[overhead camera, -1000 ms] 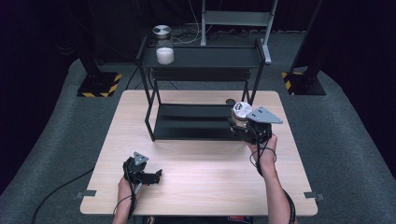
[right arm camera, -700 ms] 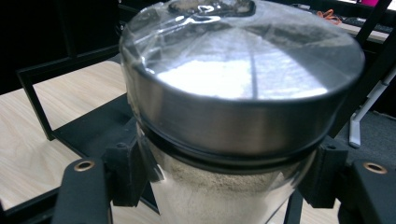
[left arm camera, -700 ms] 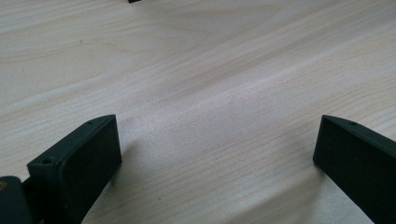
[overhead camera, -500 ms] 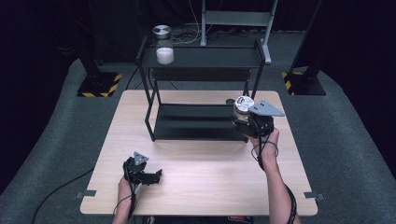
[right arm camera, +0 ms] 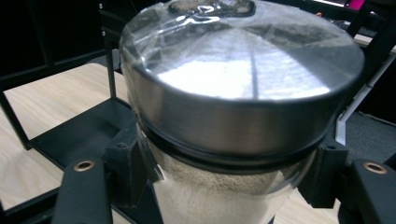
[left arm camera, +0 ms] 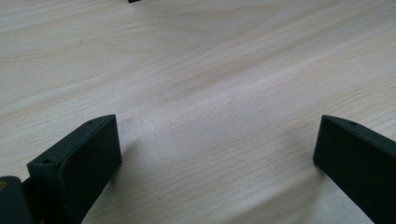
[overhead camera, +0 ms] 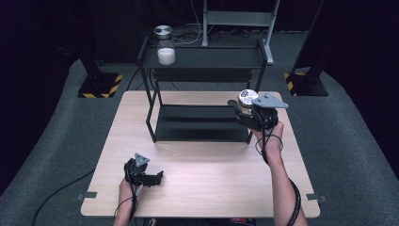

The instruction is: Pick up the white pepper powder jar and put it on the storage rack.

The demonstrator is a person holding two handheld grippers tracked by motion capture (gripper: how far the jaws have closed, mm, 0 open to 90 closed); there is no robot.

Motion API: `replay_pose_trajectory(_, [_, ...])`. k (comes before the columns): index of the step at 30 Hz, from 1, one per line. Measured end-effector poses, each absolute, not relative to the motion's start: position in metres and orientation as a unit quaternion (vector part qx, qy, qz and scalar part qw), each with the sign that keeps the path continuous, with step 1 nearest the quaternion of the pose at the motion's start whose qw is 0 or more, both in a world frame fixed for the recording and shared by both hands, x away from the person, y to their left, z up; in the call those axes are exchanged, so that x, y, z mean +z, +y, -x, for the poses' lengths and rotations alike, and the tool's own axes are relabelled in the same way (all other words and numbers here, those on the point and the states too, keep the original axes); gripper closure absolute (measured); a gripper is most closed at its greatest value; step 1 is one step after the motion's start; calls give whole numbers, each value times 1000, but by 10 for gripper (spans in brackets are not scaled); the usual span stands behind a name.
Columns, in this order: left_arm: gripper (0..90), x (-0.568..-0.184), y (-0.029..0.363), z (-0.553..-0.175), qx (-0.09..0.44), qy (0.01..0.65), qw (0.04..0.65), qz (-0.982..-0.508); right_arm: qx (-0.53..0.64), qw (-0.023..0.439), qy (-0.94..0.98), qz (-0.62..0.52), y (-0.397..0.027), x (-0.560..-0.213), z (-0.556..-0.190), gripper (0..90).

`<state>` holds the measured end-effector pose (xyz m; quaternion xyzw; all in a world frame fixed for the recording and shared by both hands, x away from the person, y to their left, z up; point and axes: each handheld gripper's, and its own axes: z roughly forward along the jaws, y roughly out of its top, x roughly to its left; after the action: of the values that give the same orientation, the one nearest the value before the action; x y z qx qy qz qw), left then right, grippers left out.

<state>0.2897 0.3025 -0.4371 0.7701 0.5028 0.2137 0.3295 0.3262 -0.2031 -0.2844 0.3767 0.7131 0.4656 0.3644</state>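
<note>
the right gripper (overhead camera: 251,113) is clenched around a glass jar (right arm camera: 233,116) with a shiny metal lid (right arm camera: 243,79) and pale powder inside, holding it off the wooden table (overhead camera: 207,183) at the right end of the black two-tier shelf (overhead camera: 202,56). the left gripper (overhead camera: 146,176) rests low on the table near its front left, jaws spread wide with bare wood between them. a second jar (overhead camera: 164,44) of white powder stands on the shelf's top tier at its left end
</note>
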Motion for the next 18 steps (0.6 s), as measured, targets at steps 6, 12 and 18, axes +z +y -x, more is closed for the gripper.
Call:
replay_pose_trajectory(6, [3, -437, 302, -290, 214, 503, 329, -770, 463, 369, 712, -377, -203, -278, -330, 302])
replay_pose_trajectory(12, [3, -437, 302, -290, 214, 503, 329, -770, 463, 373, 711, -376, -202, -271, -333, 301])
replay_pose_trajectory(18, [3, -437, 302, -290, 214, 504, 330, -769, 465, 376, 709, -375, -203, -264, -335, 302])
